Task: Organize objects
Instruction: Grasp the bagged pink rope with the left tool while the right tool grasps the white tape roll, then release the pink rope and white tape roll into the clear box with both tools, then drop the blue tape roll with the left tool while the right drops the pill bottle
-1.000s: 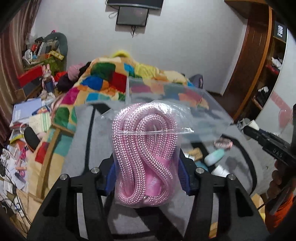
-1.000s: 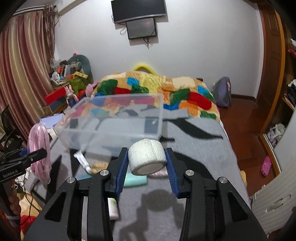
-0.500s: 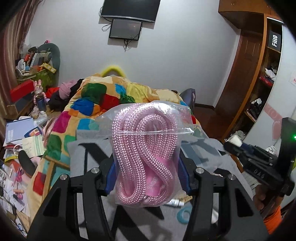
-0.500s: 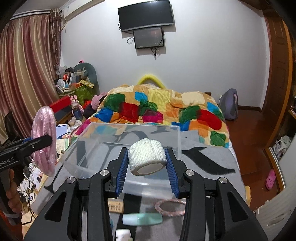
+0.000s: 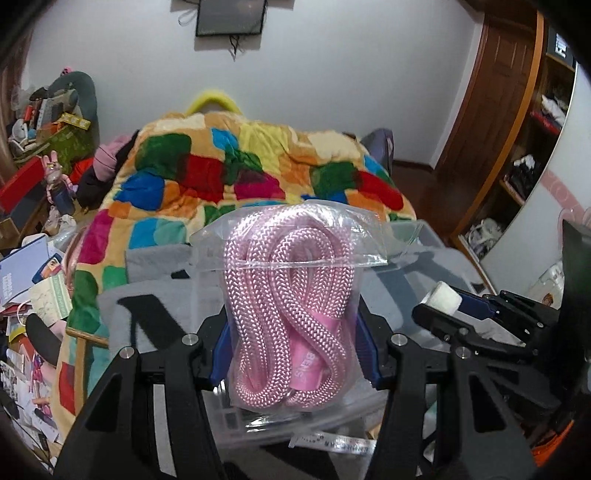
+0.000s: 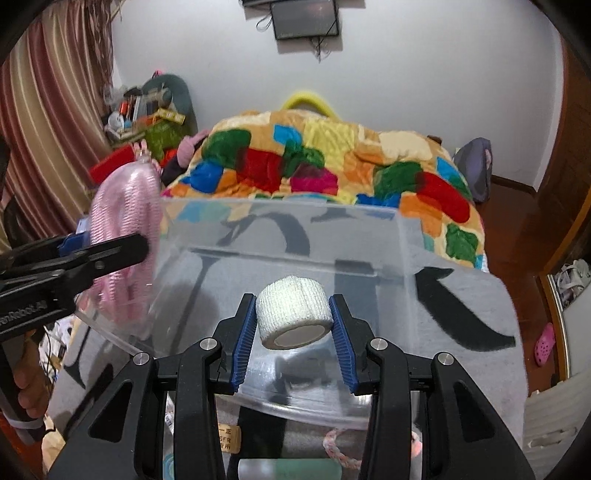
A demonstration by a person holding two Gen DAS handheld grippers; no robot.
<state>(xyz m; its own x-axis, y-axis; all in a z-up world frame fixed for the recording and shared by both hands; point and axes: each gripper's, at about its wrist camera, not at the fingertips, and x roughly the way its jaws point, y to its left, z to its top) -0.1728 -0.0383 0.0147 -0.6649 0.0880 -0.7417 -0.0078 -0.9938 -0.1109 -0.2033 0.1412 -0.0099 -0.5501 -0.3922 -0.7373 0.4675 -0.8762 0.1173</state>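
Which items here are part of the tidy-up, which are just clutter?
In play:
- bagged pink rope, in left tongs
- white tape roll, in right tongs
- clear bin

Lying about:
- patchwork quilt
- wall screen
- pink clog

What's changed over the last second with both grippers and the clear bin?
Both grippers have come in over the clear bin: a second ago the right gripper was short of it, and now its white tape roll hangs above the opening. The left gripper brought the bagged pink rope to the bin's left edge. Unchanged: both grips, nothing released, loose items still on the grey blanket.
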